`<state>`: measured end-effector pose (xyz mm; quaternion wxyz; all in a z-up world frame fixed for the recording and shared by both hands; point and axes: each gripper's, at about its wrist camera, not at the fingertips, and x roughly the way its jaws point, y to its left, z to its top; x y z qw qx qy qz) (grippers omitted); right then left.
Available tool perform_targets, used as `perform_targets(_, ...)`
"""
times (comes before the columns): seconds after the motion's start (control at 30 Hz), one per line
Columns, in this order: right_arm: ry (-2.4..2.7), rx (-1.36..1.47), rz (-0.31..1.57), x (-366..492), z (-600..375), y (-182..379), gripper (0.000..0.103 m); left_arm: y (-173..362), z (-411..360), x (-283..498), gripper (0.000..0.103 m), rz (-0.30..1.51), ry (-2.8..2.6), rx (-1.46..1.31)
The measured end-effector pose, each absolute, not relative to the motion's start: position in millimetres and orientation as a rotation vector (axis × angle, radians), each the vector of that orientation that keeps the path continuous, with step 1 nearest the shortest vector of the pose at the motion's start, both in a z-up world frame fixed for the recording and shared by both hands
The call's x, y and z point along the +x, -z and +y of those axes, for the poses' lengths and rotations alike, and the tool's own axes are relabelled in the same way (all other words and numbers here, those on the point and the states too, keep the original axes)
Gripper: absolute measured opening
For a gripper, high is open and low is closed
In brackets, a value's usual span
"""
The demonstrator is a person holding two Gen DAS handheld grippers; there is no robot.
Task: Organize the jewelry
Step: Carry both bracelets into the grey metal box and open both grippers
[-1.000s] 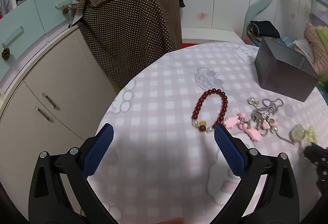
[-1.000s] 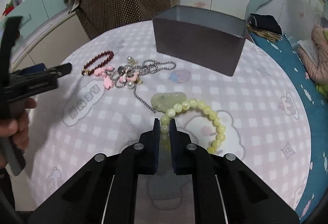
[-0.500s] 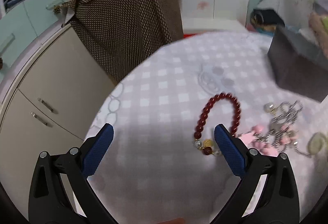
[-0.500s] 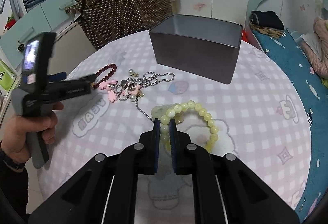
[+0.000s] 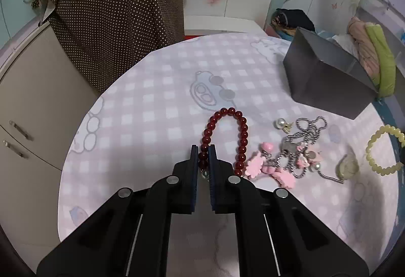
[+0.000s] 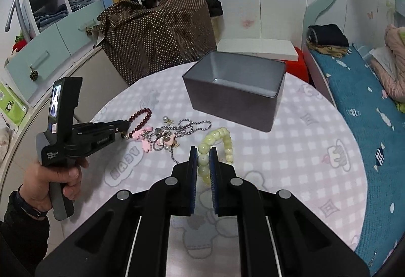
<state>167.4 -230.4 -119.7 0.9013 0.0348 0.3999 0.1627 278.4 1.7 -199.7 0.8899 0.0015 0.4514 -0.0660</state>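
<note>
My left gripper (image 5: 203, 150) is shut on the dark red bead bracelet (image 5: 229, 113), which lies on the checked tablecloth. My right gripper (image 6: 203, 151) is shut on the pale yellow-green bead bracelet (image 6: 226, 139) and holds it lifted above the table; that bracelet also shows in the left wrist view (image 5: 379, 147). A tangle of silver chain (image 5: 305, 135) with pink charms (image 5: 255, 165) and pearls lies between the two bracelets. A pale green pendant (image 5: 348, 166) lies on the cloth. The open grey box (image 6: 235, 89) stands behind the jewelry, empty.
The round table (image 6: 316, 150) has a pink and white checked cloth. A brown dotted cloth (image 6: 157, 31) covers furniture behind the table. Cupboards (image 5: 27, 109) stand to the left, a bed with a teal cover (image 6: 367, 104) to the right.
My left gripper has moved in over the red bracelet and closed on it. My right gripper has lifted the yellow-green bracelet off the cloth, towards the grey box.
</note>
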Motion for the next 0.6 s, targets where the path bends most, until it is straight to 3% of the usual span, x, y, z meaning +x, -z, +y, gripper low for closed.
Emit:
perform_targets(0.33, -0.37, 0.132, 0.801, 167, -245, 106, 0.008, 137, -3, 255, 0.007, 0.805, 0.191, 0.023)
perform_targets(0.6, -0.42, 0.138, 0.701, 177, -249, 58, 0.008, 62, -27, 240, 0.007, 0.669, 0.32, 0.017)
